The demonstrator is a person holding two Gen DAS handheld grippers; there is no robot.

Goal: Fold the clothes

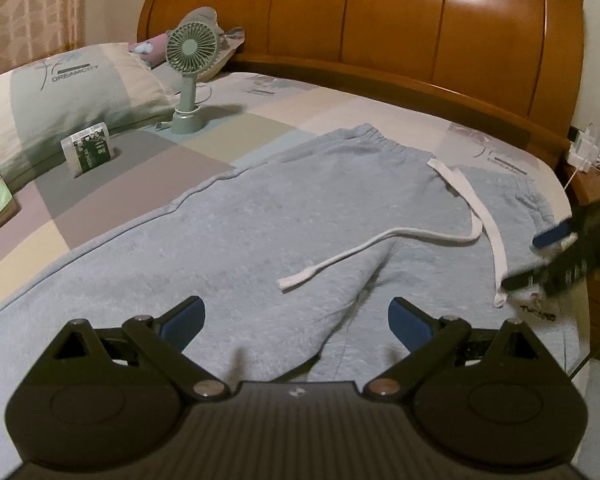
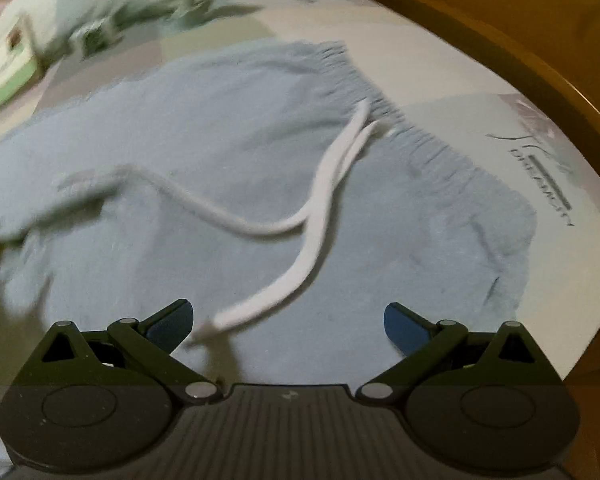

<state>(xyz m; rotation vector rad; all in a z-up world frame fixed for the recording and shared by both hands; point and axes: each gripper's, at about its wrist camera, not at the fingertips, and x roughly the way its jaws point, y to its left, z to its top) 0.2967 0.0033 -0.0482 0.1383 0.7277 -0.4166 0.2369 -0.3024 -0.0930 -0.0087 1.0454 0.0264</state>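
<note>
Left wrist view shows soft light-blue sweatpants spread flat on the bed, waistband far, legs near. Left gripper and right gripper both gape, holding nothing.

My left gripper sits over the near part of the sweatpants, which lie flat on the bed. Waistband far ahead, headboard behind it. Drawstring ahead and right of my left fingers. Fan stands ahead-left on the bed, pillow left of it, small packet before the pillow. My right gripper has a drawstring end just ahead, between its spread fingers.
</note>
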